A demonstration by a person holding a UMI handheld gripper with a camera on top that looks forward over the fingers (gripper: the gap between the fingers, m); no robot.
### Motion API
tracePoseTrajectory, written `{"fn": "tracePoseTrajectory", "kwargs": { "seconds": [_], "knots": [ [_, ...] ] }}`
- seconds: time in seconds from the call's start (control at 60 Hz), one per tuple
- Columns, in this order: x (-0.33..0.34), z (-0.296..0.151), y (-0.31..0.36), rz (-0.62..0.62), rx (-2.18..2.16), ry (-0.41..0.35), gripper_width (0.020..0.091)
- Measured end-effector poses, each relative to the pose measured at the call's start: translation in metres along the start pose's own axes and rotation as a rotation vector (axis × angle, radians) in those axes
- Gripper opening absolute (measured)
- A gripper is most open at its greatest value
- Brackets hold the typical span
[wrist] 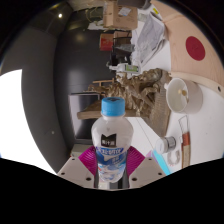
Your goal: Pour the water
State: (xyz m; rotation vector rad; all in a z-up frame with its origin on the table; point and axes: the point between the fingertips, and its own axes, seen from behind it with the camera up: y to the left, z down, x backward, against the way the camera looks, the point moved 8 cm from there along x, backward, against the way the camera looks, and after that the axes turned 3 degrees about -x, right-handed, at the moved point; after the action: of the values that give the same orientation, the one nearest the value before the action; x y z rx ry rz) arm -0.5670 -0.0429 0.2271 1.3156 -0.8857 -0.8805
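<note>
Standing upright between the claw's [112,172] pink pads, gripped on both sides: water bottle [112,145].

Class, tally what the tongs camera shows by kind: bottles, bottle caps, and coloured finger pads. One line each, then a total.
Bottles: 1, the bottle between the tongs
Bottle caps: 1, the blue cap
Finger pads: 2, the pads
Total: 4

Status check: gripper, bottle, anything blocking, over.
Gripper shut on bottle. Bottle upright, blue cap on. Wooden clutter beyond; nothing between.
</note>
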Motion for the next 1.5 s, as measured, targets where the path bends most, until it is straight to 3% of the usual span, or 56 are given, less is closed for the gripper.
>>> {"fn": "tracePoseTrajectory", "kwargs": {
  "seconds": [0.3, 0.5, 0.717, 0.9, 1.033, 1.2, 1.5],
  "knots": [
    [-0.034, -0.042, -0.050, -0.062, -0.530, -0.020, 0.0334],
    [-0.037, -0.040, -0.055, -0.028, -0.514, 0.020, 0.0336],
    [-0.021, -0.044, -0.003, 0.040, 0.071, 0.058, 0.0333],
    [0.013, -0.086, 0.073, 0.044, 0.716, -0.044, 0.0336],
    [0.046, -0.130, 0.097, 0.122, 1.088, -0.152, 0.0338],
    [0.067, -0.197, 0.057, 0.299, 1.368, -0.209, 0.0338],
    [0.073, -0.254, -0.069, 0.546, 1.460, -0.102, 0.0338]
  ]
}}
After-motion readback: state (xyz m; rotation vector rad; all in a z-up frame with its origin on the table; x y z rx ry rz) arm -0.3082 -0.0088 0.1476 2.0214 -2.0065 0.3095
